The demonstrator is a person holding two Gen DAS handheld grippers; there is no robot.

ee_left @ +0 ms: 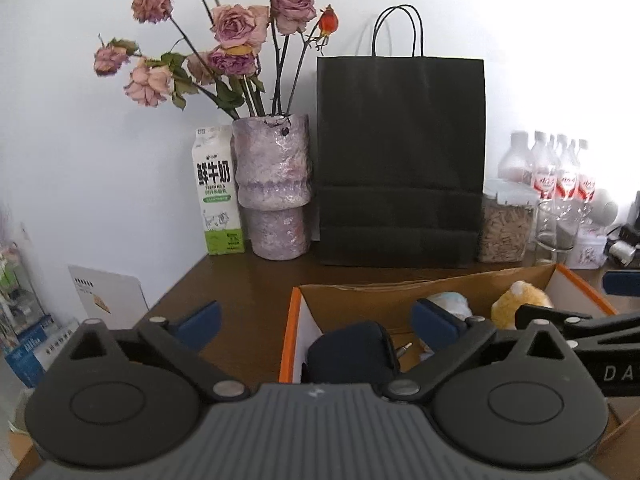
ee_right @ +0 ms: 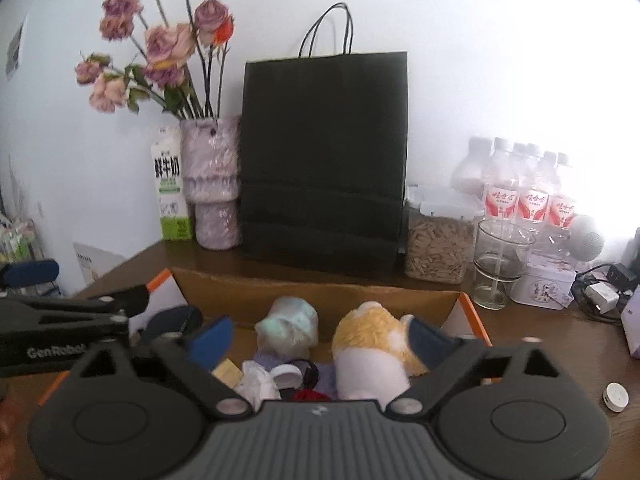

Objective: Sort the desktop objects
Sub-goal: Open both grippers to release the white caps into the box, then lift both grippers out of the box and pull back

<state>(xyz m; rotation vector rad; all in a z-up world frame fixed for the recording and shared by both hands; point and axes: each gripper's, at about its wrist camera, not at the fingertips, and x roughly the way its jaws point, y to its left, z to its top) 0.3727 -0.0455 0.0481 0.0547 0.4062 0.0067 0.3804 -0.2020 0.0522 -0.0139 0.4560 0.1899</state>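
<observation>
Two grippers hover over an open cardboard box (ee_right: 320,284) on the brown counter (ee_left: 248,280), and both sets of fingers stand spread wide and released, with nothing pressed between them. Between the right gripper's (ee_right: 320,334) blue fingers (ee_right: 212,338) lie a yellow and white plush toy (ee_right: 372,340), a pale green soft toy (ee_right: 288,326) just beside it, a white cap (ee_right: 286,374) and crumpled white paper (ee_right: 256,380), all inside the box. The left gripper (ee_left: 320,320) hangs over the box's orange-edged left end, where a dark pouch (ee_left: 352,352) sits low between its fingers (ee_left: 200,322); the fingers touch none of these. Beyond the fingertips, along the wall, stand a milk carton (ee_left: 218,196), a vase of dried roses (ee_left: 274,188), a black paper bag (ee_left: 400,160), a jar of seeds (ee_right: 436,248), an empty glass (ee_right: 498,268) and water bottles (ee_right: 528,192). Well right of the right fingers, a small white round gadget (ee_right: 615,397) rests on the counter.
</observation>
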